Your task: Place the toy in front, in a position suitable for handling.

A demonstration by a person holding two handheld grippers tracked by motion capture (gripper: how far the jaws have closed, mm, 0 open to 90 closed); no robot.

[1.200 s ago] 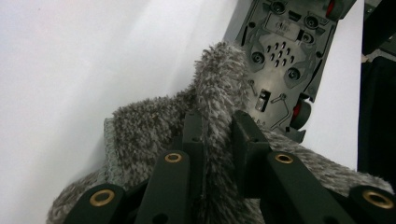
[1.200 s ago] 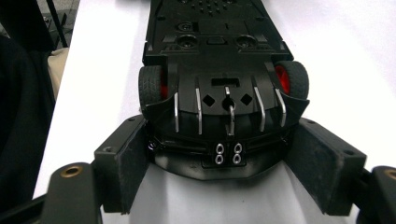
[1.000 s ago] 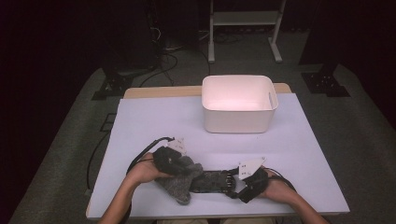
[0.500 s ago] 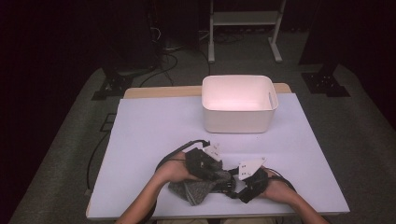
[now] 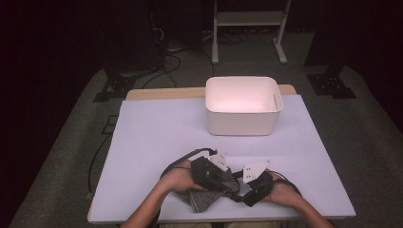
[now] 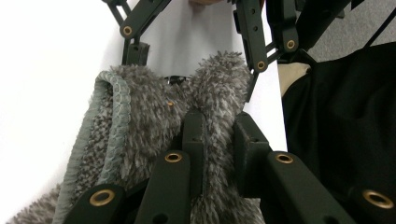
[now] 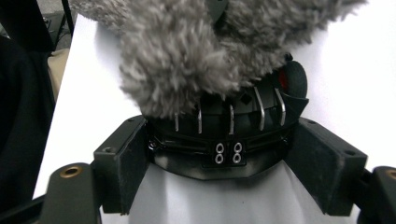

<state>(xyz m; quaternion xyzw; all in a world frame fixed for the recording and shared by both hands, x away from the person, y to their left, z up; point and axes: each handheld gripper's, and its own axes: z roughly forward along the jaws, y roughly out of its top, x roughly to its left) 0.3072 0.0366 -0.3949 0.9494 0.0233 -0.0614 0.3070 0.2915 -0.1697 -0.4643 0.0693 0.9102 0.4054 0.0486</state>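
Note:
A grey fluffy cloth lies bunched near the table's front edge. My left gripper is shut on a fold of it; in the left gripper view the pile bulges between the jaws, and the cloth's stitched hem curls at the left. My right gripper sits just to the right, jaws wide. In the right gripper view a black rounded thing with metal ribs spans the gap between its pads, touching both, and the cloth drapes over it. What that thing is, I cannot tell.
A white plastic bin stands at the back right of the white table. Black cables loop from the grippers. Dark clothing is close behind the table's front edge. A metal stand is on the floor beyond.
My left hand has carried its fold of cloth to the right, up against the right gripper, so the cloth is now bunched instead of stretched out. The right hand stayed put.

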